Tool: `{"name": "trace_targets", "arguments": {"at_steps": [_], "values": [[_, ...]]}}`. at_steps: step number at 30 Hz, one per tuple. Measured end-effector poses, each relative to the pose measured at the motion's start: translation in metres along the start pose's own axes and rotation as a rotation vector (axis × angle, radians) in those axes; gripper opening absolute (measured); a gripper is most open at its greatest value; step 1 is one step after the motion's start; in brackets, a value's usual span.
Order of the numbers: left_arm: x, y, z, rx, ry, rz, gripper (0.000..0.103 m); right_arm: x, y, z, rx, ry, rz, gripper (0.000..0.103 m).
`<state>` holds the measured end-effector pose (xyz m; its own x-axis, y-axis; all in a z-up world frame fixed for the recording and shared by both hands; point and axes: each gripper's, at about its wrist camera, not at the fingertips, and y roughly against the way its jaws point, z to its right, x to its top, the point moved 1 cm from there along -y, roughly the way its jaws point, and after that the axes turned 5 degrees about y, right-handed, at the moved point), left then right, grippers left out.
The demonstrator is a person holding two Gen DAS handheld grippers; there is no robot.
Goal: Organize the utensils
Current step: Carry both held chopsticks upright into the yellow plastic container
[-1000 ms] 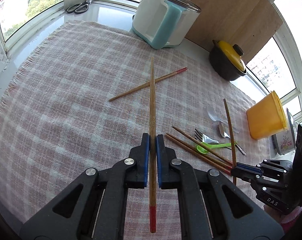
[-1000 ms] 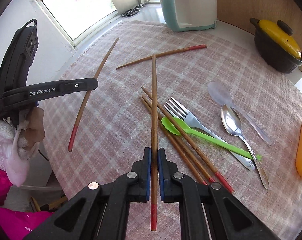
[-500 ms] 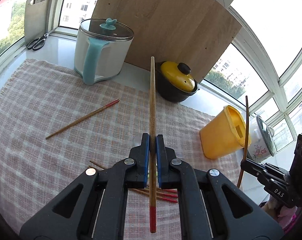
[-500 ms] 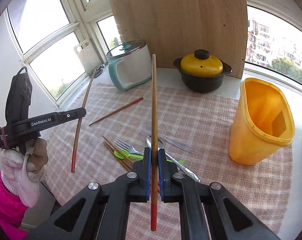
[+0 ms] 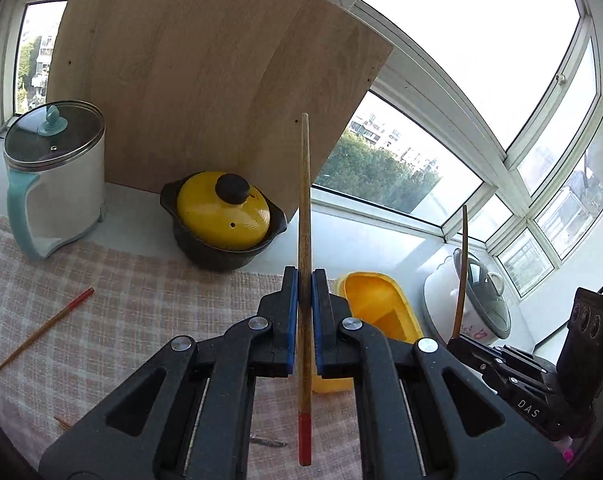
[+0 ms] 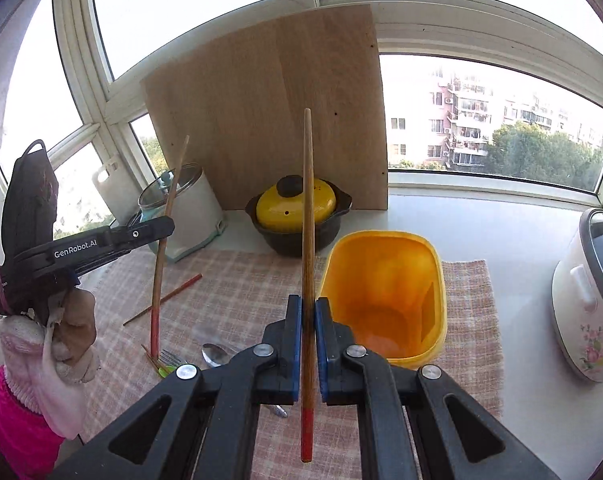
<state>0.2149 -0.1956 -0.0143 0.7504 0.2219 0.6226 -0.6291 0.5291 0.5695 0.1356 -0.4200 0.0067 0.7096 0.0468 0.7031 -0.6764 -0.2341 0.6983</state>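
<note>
Wooden chopstick | red butt end | clamped in left tongs

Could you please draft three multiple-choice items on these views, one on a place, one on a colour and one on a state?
1. The yellow container stands: A) on the checked cloth; B) on the windowsill; C) inside the pot.
2. The lid of the black pot is: A) teal; B) white; C) yellow.
3. The right gripper is: A) open and empty; B) shut on a chopstick; C) shut on a spoon.

A: its base rests on the cloth.
C: yellow lid, dark knob.
B: the pads clamp the stick.
</note>
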Motion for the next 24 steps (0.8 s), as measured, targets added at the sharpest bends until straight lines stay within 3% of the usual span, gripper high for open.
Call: {"name": "trace_targets", "arguments": {"at_steps": [11,24], "values": [[0.031,-0.075,0.061,-0.064,0.002,-0.001,0.005,0.031,-0.025,0.044,-0.068,-0.051,0.052,0.004],[0.009,-0.119,0.078,-0.041,-0.014,-0.026,0.005,0.030,-0.052,0.070,-0.096,-0.066,0.038,0.004]]}}
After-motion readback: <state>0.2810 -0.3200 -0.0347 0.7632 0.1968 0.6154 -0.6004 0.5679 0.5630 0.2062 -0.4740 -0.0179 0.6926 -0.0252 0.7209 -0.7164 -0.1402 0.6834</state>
